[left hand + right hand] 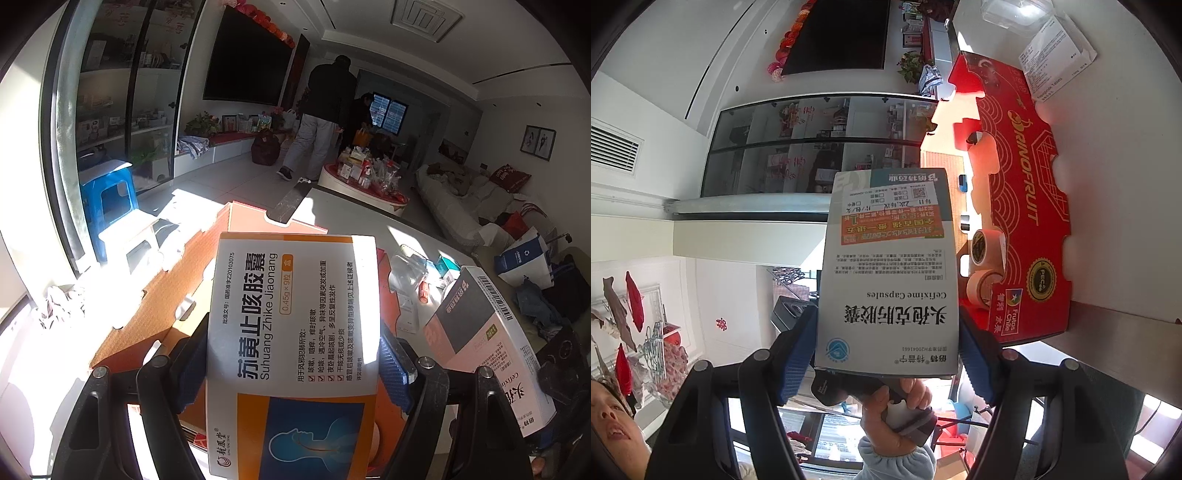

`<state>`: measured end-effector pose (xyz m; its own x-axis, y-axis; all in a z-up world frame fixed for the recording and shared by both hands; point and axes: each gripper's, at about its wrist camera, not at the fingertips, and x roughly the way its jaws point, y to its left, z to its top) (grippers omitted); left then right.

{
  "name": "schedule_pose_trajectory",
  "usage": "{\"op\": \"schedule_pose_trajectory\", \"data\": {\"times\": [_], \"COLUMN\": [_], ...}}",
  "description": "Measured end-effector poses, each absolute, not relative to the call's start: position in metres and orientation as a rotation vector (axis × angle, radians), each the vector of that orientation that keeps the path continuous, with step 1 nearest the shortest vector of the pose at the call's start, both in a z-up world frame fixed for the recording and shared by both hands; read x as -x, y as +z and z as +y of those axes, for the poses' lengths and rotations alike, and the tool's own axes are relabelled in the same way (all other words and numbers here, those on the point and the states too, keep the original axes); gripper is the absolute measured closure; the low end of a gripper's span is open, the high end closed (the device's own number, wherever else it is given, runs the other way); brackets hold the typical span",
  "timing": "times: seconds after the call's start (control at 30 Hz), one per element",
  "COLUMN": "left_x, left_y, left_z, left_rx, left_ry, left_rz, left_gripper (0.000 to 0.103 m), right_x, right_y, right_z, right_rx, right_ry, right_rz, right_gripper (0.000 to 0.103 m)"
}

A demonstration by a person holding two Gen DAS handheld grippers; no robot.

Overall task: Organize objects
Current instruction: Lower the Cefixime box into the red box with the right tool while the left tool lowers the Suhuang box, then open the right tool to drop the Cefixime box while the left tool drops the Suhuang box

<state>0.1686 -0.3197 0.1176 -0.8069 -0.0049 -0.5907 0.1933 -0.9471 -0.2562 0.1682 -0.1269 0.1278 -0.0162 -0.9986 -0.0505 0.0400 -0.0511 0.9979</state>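
**Two medicine boxes held above the tabletop**

While sunlight falls across the white tabletop point(343, 206), the left tool point(293, 363) grips an orange-and-white medicine box point(295, 317) by its long sides, both blue pads pressed flat against it. In the left wrist view this box fills the centre and runs from six o'clock up toward twelve, over the open red carton point(177, 295) that sits at about nine to ten o'clock of it.

At three to four o'clock in the same view, a grey-and-pink medicine box point(484, 339) is tilted in the air. It is the one the right tool point(888, 354) holds: in the right wrist view its blue pads clamp the box's point(890, 280) two long edges, the box standing up from centre toward twelve o'clock.

That view is rolled, so the red carton point(1023, 206) appears at two to three o'clock, with rolls of tape point(984, 254) inside it. A hand point(901, 406) in a pale blue sleeve shows at six o'clock, under the box.

Small packets point(417, 273) lie on the tabletop at two o'clock of the orange box. Two people point(325, 114) stand far back in the room.
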Motion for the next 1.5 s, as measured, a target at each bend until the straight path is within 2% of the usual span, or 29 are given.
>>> {"op": "schedule_pose_trajectory", "data": {"times": [0.5,0.6,0.67,0.83,0.93,1.0,1.1,1.2,1.27,1.37,1.5], "left_x": [-0.133,-0.126,-0.125,-0.137,-0.146,-0.151,-0.156,-0.155,-0.151,-0.150,-0.158], "left_y": [0.097,0.092,0.090,0.096,0.106,0.113,0.123,0.119,0.105,0.078,0.056], "left_z": [-0.329,-0.327,-0.326,-0.317,-0.294,-0.270,-0.224,-0.170,-0.137,-0.101,-0.077], "left_rx": [-1.017,-1.050,-1.068,-1.046,-1.014,-0.996,-0.997,-1.096,-1.266,-1.531,-1.683], "left_ry": [-2.812,-2.794,-2.797,-2.824,-2.880,-2.932,-3.055,-3.153,-3.171,-3.156,-3.095], "left_rz": [0.467,0.409,0.421,0.474,0.438,0.379,0.317,0.198,0.160,0.168,0.093], "left_gripper": [0.020,0.010,0.007,0.004,0.002,0.001,0.000,0.000,0.000,0.000,0.000], "right_x": [-0.131,-0.126,-0.126,-0.138,-0.152,-0.164,-0.184,-0.200,-0.208,-0.213,-0.192], "right_y": [0.115,0.111,0.116,0.130,0.122,0.110,0.090,0.075,0.075,0.079,0.087], "right_z": [-0.178,-0.176,-0.170,-0.123,-0.076,-0.043,0.005,0.040,0.056,0.078,0.095], "right_rx": [-1.283,-1.300,-1.276,-1.263,-1.325,-1.362,-1.411,-1.431,-1.433,-1.434,-1.453], "right_ry": [-1.215,-1.221,-1.240,-1.504,-1.744,-1.883,-1.999,-2.087,-2.167,-2.332,-2.499], "right_rz": [-1.215,-1.242,-1.229,-1.068,-0.974,-0.960,-1.055,-1.144,-1.132,-1.039,-0.801], "right_gripper": [0.030,0.020,0.018,0.017,0.017,0.017,0.017,0.017,0.017,0.017,0.017]}}
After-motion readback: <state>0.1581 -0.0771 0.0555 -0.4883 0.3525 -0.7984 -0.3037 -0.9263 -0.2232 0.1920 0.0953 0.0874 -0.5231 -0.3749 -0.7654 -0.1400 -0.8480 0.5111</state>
